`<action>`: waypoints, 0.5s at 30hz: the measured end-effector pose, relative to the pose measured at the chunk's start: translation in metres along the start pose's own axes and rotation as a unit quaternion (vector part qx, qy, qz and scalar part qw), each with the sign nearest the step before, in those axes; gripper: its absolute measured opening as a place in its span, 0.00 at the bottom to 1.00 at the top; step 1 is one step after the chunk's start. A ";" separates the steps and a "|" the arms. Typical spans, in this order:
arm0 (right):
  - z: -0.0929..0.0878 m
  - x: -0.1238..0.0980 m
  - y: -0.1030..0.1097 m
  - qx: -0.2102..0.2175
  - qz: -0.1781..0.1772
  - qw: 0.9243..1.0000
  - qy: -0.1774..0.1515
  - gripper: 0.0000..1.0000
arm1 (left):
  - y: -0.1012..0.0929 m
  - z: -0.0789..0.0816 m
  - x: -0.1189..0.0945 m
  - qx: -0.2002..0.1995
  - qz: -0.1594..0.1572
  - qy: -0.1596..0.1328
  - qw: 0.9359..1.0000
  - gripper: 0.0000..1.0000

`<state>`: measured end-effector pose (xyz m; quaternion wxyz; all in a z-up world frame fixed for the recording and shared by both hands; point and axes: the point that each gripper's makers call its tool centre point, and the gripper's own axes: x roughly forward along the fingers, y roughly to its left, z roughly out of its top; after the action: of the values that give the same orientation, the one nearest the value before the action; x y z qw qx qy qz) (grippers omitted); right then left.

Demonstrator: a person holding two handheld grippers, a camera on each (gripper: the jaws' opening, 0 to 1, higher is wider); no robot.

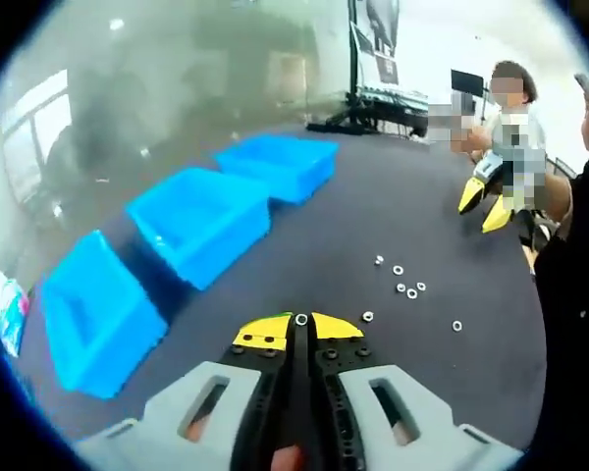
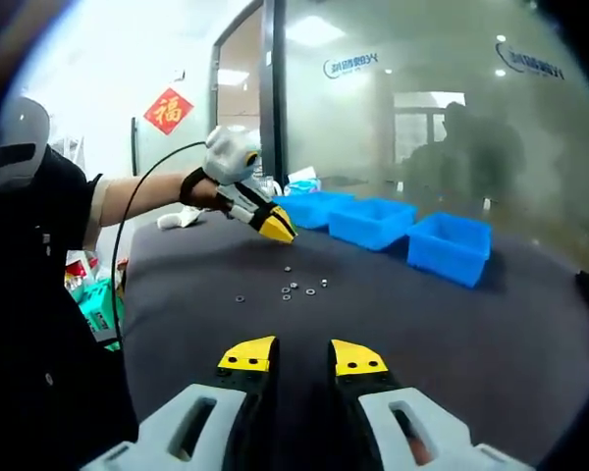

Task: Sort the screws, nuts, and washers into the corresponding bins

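Left gripper [image 1: 300, 324] is clamped on a small washer [image 1: 301, 319] at its yellow tips, held above the dark desk [image 1: 393, 383]. Right gripper [image 2: 304, 355] hangs with jaws apart, empty, near the desk's front edge. Step looks like carry-to-bin: next move is swinging the left one over the correct one of three blue bins [image 1: 201, 221] along the desk's far side, then releasing. Loose washers and nuts [image 2: 293, 288] lie mid-desk, well apart from both grippers.

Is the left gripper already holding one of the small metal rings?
Yes: in the left gripper view the left gripper is closed, with a small ring pinched at its tips.
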<state>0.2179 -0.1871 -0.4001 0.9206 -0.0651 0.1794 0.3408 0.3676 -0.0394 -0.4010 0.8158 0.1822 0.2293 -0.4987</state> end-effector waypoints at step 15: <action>0.008 0.004 0.004 -0.009 0.003 1.000 0.003 0.17 | 0.083 0.025 -0.047 -0.036 0.135 -0.077 0.987 0.00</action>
<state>0.2207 -0.1799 -0.3938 0.9181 -0.0744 0.1796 0.3454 0.4285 0.0183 -0.3488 0.8968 0.1431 0.1574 -0.3879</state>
